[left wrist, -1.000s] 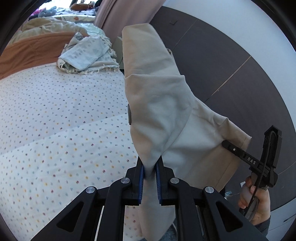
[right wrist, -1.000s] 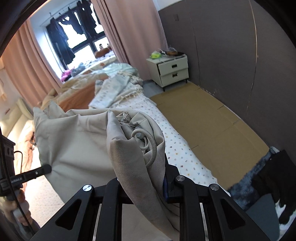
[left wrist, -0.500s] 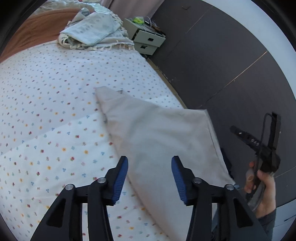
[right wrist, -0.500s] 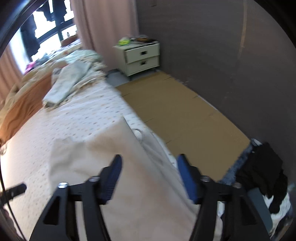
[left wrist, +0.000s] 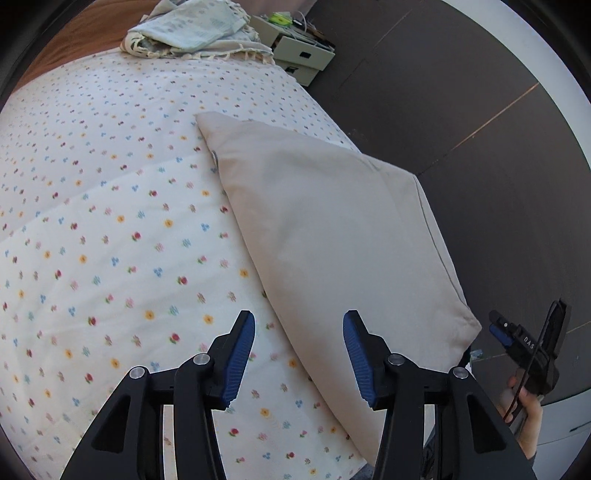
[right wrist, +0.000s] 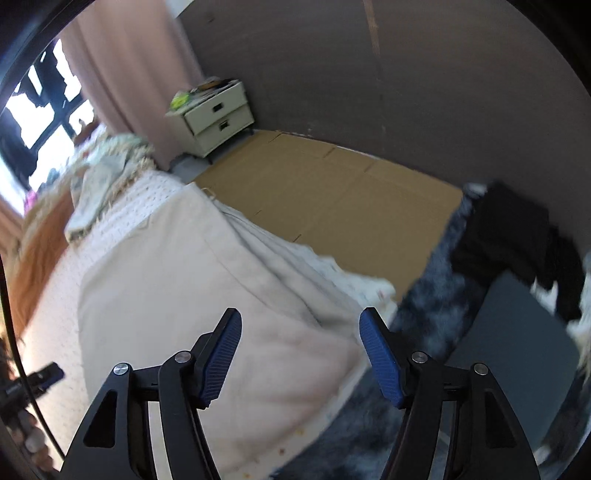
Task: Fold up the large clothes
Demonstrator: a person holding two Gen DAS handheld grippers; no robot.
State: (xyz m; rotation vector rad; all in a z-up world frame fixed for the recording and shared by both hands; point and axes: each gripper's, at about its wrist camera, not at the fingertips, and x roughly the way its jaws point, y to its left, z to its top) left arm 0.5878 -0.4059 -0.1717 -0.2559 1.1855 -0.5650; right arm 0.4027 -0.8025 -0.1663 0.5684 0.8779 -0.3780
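Observation:
A beige garment (left wrist: 325,225) lies folded flat along the right edge of the flower-print bed (left wrist: 110,229). My left gripper (left wrist: 299,332) hovers open over its near corner, blue pads apart and empty. In the right wrist view the same beige garment (right wrist: 177,280) is spread over the bed's edge, blurred. Above its near end my right gripper (right wrist: 301,332) stands open, with nothing between the fingers. The right gripper (left wrist: 498,332) also shows at the lower right of the left wrist view, held by a hand (left wrist: 524,410).
A pale blue fringed blanket (left wrist: 195,29) is heaped at the bed's far end. A white nightstand (right wrist: 218,114) stands by a dark wall. Cardboard sheets (right wrist: 332,206) cover the floor beside the bed, with a dark fluffy rug (right wrist: 436,317) and black clothes (right wrist: 517,236) nearby.
Both grippers held the beige garment up a second ago, then let go. The garment now lies flat on the bed and both grippers have sunk towards it, jaws apart.

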